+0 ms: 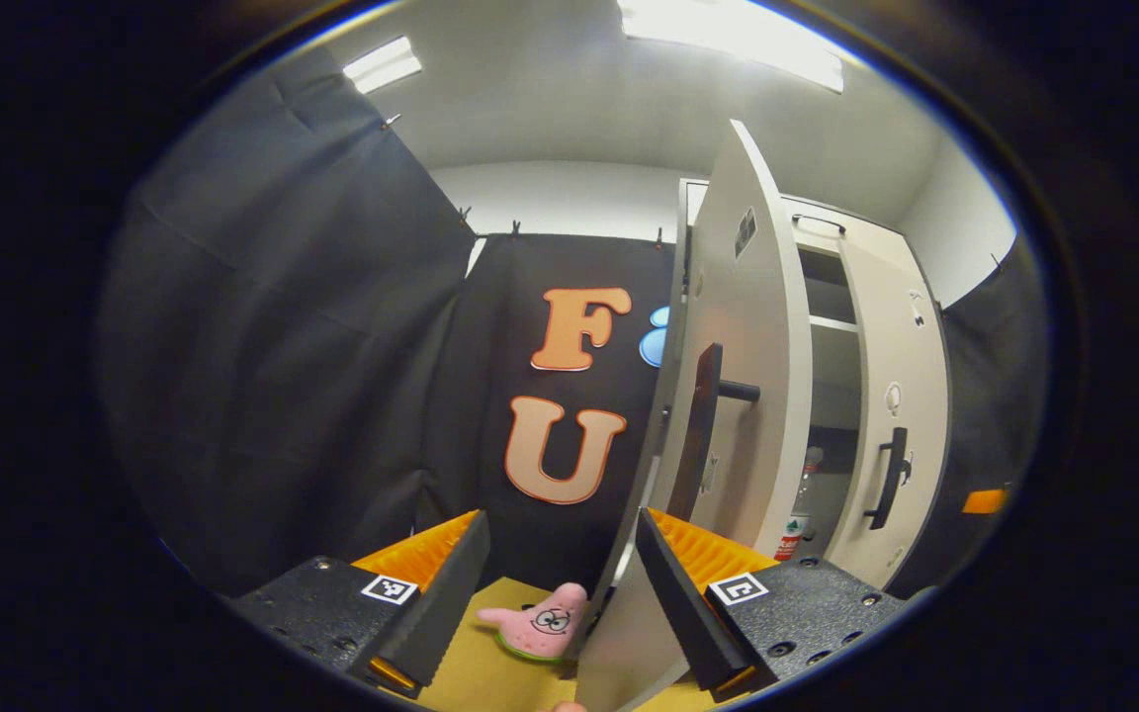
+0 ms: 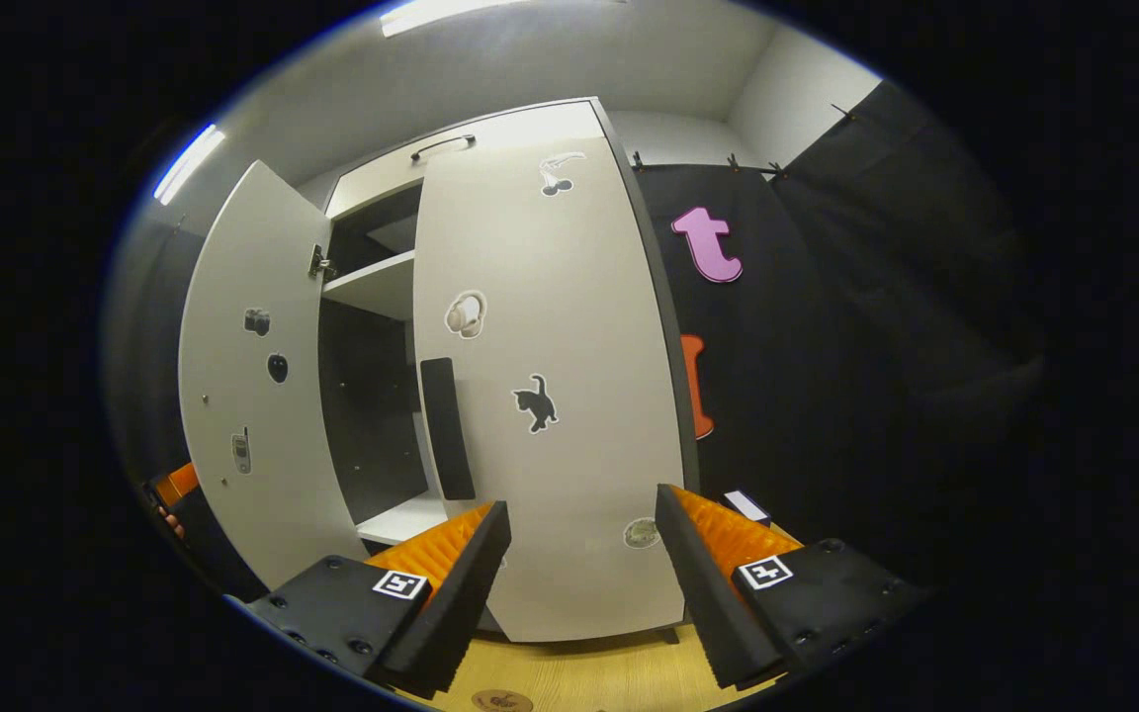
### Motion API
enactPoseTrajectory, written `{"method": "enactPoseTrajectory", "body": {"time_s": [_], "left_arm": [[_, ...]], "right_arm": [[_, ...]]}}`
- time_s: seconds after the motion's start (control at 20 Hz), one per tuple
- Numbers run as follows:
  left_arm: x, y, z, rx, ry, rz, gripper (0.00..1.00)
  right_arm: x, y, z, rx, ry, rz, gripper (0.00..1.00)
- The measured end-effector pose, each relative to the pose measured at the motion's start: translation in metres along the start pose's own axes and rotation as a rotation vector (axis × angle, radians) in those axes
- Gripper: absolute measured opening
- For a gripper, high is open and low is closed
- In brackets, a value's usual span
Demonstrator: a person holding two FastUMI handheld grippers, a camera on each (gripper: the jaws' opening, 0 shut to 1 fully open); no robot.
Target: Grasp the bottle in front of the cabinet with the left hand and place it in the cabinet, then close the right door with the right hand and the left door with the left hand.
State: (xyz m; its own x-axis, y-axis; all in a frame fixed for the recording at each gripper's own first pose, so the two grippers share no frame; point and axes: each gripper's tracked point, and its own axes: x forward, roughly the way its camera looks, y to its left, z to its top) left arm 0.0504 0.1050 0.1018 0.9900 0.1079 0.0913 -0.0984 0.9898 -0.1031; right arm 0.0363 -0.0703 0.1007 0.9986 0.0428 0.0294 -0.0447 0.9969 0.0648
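Note:
The white cabinet's left door [image 1: 743, 376] stands open, edge-on to my left gripper [image 1: 560, 569]. That gripper is open, and the door's lower edge runs down between its fingers, close to the right one [image 1: 678, 593]. The door's dark handle [image 1: 703, 425] is just above. The clear bottle [image 1: 799, 509] with a red label stands inside the cabinet, seen through the gap. The right door [image 2: 550, 396] looks shut against the cabinet. My right gripper [image 2: 579, 554] is open in front of it, below its dark handle [image 2: 446, 427]. The left door [image 2: 243, 396] juts out, with the left gripper [image 2: 179, 494] behind it.
A pink star plush [image 1: 542, 621] lies on the wooden tabletop [image 1: 476, 672] left of the open door. Black cloth walls close in on both sides. A white shelf [image 2: 372, 282] crosses the cabinet's upper part. A round coaster [image 2: 502, 700] lies near the front.

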Motion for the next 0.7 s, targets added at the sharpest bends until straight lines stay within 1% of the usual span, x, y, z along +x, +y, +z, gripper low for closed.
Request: {"method": "enactPoseTrajectory", "body": {"time_s": [0.05, 0.1, 0.15, 0.25, 0.3, 0.35, 0.4, 0.45, 0.5, 0.7], "left_arm": [[-0.001, -0.012, -0.004, -0.019, 0.011, -0.031, 0.92], [-0.001, -0.026, -0.008, -0.033, 0.023, -0.063, 0.88], [0.0, -0.04, -0.01, -0.041, 0.031, -0.095, 0.92], [0.002, -0.064, -0.016, -0.056, 0.047, -0.15, 0.92], [0.001, -0.075, -0.022, -0.065, 0.056, -0.178, 0.88], [0.001, -0.085, -0.025, -0.072, 0.064, -0.198, 0.92], [0.002, -0.095, -0.028, -0.08, 0.071, -0.22, 0.93], [0.003, -0.103, -0.03, -0.084, 0.075, -0.237, 0.96], [0.005, -0.111, -0.032, -0.084, 0.078, -0.25, 0.94], [0.021, -0.14, -0.038, -0.08, 0.084, -0.301, 0.94]], "right_arm": [[-0.003, -0.003, 0.0, 0.002, 0.002, -0.004, 0.98], [-0.006, -0.007, -0.001, 0.001, 0.003, -0.011, 0.98], [-0.009, -0.011, -0.001, 0.0, 0.005, -0.019, 0.98], [-0.016, -0.021, -0.001, -0.003, 0.007, -0.04, 0.98], [-0.02, -0.026, 0.0, -0.003, 0.007, -0.05, 0.98], [-0.024, -0.031, 0.001, -0.003, 0.006, -0.061, 0.98], [-0.027, -0.035, 0.002, -0.003, 0.002, -0.073, 0.98], [-0.031, -0.041, 0.004, -0.003, -0.002, -0.085, 0.98], [-0.035, -0.044, 0.005, -0.005, -0.004, -0.096, 0.98], [-0.046, -0.054, 0.01, -0.011, -0.011, -0.124, 0.98]]}}
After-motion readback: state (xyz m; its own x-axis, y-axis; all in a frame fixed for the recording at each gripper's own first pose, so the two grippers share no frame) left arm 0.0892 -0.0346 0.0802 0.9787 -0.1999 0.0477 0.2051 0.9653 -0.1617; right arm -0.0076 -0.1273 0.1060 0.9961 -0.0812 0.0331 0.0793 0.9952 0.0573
